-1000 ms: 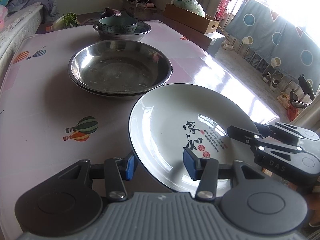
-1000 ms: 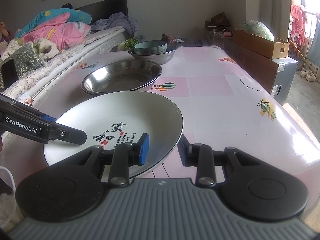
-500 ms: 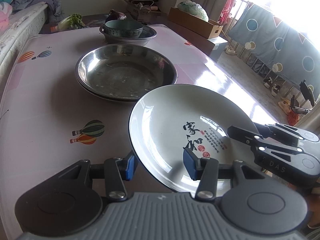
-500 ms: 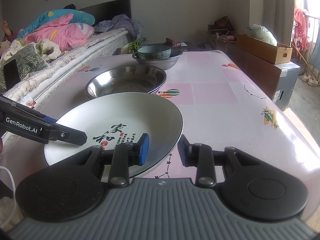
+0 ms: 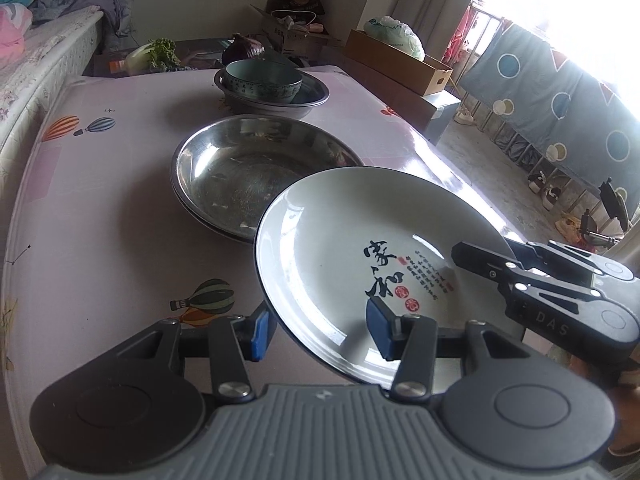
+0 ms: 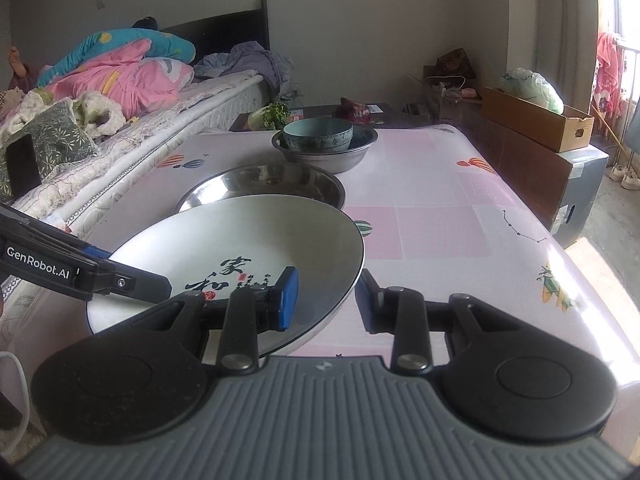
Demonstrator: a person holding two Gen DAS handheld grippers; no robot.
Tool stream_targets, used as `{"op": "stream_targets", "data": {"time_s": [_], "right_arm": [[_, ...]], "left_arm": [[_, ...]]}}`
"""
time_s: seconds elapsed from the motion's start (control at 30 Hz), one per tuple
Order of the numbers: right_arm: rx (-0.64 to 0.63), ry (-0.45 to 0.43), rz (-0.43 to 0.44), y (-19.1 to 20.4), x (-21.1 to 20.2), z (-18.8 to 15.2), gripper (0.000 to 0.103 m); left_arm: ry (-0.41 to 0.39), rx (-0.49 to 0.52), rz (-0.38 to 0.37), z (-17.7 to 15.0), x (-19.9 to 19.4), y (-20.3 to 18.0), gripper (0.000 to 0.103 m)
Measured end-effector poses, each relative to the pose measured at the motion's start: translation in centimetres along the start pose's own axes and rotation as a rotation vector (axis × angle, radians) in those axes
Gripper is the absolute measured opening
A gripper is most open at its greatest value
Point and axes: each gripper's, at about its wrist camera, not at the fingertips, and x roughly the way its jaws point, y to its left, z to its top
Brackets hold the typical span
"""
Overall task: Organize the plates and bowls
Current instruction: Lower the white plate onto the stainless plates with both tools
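Observation:
A white plate (image 5: 340, 248) with black calligraphy hangs above the pink table (image 5: 100, 200), held at two rims. My left gripper (image 5: 320, 334) is shut on its near rim, one blue pad under it and one on top. My right gripper (image 6: 325, 299) is shut on the right rim of the white plate (image 6: 240, 240); that right gripper (image 5: 540, 288) also shows at the plate's right side. The plate's far edge overlaps stacked steel plates (image 5: 248, 172) just beyond. Further back a teal bowl (image 5: 262, 80) sits inside a steel basin (image 5: 312, 98).
A bed (image 6: 120, 120) with piled bedding runs along the table's left side. A cardboard box (image 6: 536, 120) on a cabinet stands to the right. Greens (image 5: 154, 54) and a dark red vegetable lie past the table's far end. A curtained rack (image 5: 560, 92) stands far right.
Both grippers have risen with the white plate and carried it toward the steel plates. Its far rim now covers the steel plates' near edge.

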Motion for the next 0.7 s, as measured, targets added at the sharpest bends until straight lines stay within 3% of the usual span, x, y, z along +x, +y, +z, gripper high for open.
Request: {"op": "stream_targets", "data": {"time_s": [0.37, 0.7], "right_arm": [[0.015, 0.009, 0.034, 0.5, 4.3, 3.3, 0.031], [0.035, 0.049, 0.05, 0.3, 9.4, 5.4, 0.031]], "left_arm": [[-0.019, -0.029, 0.023, 3.4, 0.5, 2.5, 0.049], [0.016, -0.053, 0.039, 5.8, 3.1, 4.4, 0.049]]}}
